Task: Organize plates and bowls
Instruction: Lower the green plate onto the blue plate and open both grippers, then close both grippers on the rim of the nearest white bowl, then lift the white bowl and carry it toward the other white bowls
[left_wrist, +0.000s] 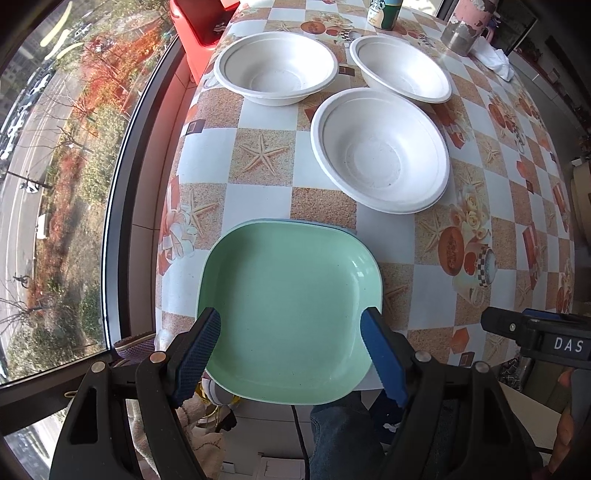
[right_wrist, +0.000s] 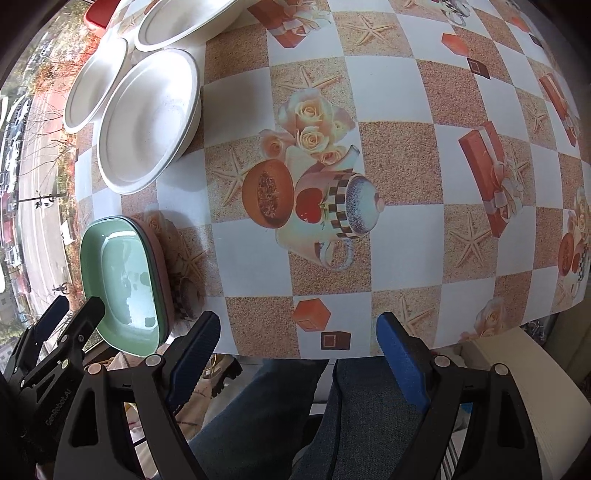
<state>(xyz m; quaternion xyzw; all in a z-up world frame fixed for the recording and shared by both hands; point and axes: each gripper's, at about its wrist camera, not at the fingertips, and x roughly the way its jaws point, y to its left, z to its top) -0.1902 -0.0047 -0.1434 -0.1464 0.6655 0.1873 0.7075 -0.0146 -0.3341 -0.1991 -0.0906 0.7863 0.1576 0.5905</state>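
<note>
The left gripper (left_wrist: 291, 354) was seen pointing down over the near desk edge, its blue pads (left_wrist: 384, 362) spread apart. The green plate (left_wrist: 291, 310) lay below and between the pads, on top of a stack at the desk (left_wrist: 258, 206) edge; no contact between pads and plate rim could be confirmed, and the plate looked flat on the stack. A pale blue rim (left_wrist: 280, 221) was visible under the green plate in the left view; a pinkish edge (right_wrist: 162, 273) was seen beneath it in the right view.

Three white bowls were set farther back on the desk: the nearest bowl (left_wrist: 380, 151) just beyond the plate stack, the far-left bowl (left_wrist: 275, 68) and the far-right bowl (left_wrist: 400, 68) behind it, all upright and apart from both grippers.

The right gripper (right_wrist: 299, 350) was held over bare checkered tablecloth (right_wrist: 388, 240) near the desk edge, jaws wide apart, nothing between them. The plate stack sat well to its left, just beside the left gripper's black fingers (right_wrist: 74, 332). Jeans-clad legs (right_wrist: 266, 413) were visible under the desk edge.
</note>
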